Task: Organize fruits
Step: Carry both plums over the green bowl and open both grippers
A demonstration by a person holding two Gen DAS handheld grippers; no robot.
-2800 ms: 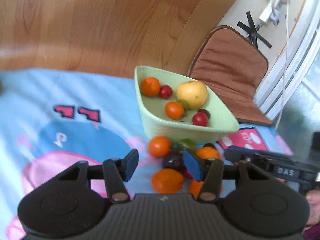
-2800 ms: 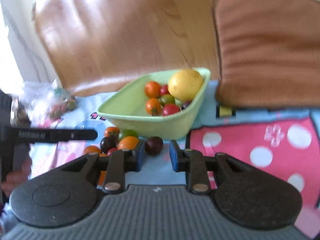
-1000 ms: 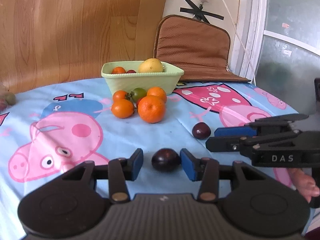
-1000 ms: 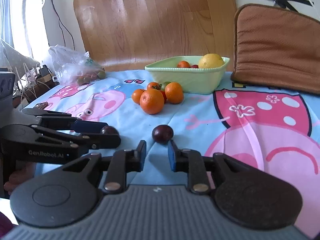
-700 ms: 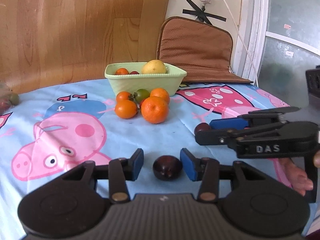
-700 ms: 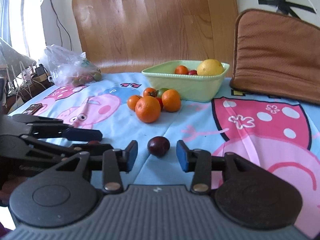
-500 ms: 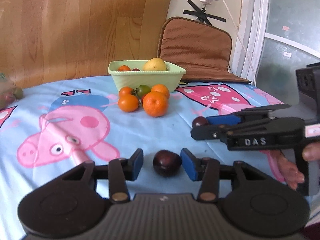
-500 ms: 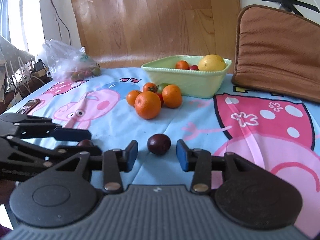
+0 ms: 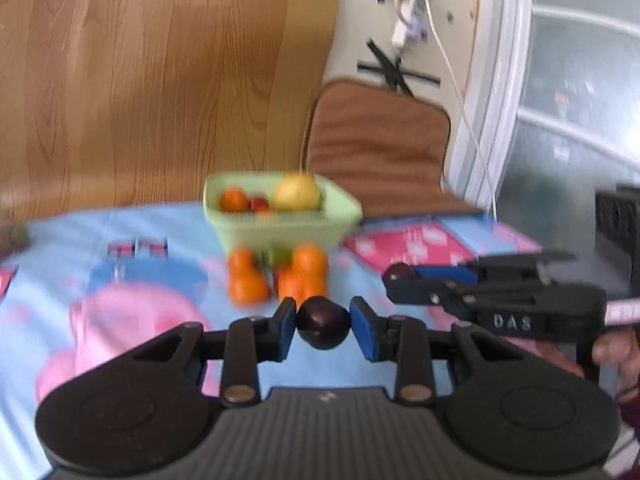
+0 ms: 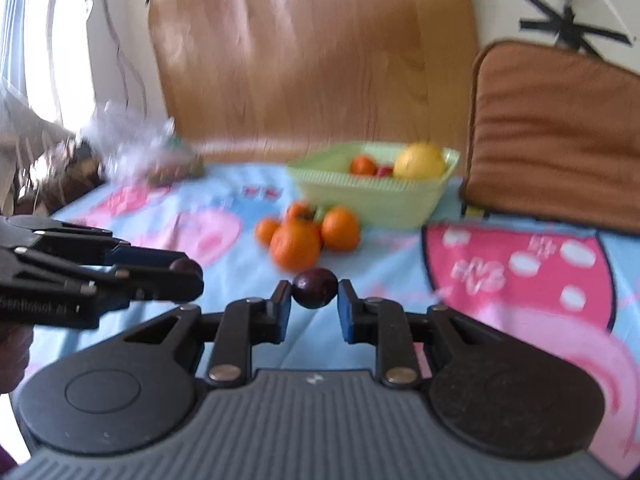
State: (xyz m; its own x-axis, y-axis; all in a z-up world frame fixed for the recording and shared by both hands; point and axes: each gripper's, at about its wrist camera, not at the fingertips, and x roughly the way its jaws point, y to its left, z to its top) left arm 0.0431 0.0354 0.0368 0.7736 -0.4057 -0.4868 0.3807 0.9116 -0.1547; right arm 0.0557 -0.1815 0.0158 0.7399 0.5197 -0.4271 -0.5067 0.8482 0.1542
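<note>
My left gripper (image 9: 323, 316) is shut on a dark plum (image 9: 322, 326), held just above the cartoon tablecloth (image 9: 140, 280). My right gripper (image 10: 314, 290) has its jaws closing, and both pads touch a second dark plum (image 10: 314, 282) between them. In the right wrist view the left gripper (image 10: 188, 270) shows at the left with its plum at the tip. A green bowl (image 9: 280, 220) stands ahead at the back, holding a yellow lemon (image 9: 296, 194) and small red and orange fruits. Several oranges (image 9: 300, 280) and a green fruit lie in front of the bowl.
A brown cushion (image 10: 560, 128) leans at the back right, just beside the bowl (image 10: 372, 196). A clear plastic bag (image 10: 140, 152) with fruit lies at the back left. A wooden board (image 9: 160, 80) stands behind the table. A hand (image 9: 616, 352) holds the right gripper's handle.
Both grippers have closed onto the plums that lay between their open fingers. Both have risen, lifting the plums off the cloth, and the views now blur with motion.
</note>
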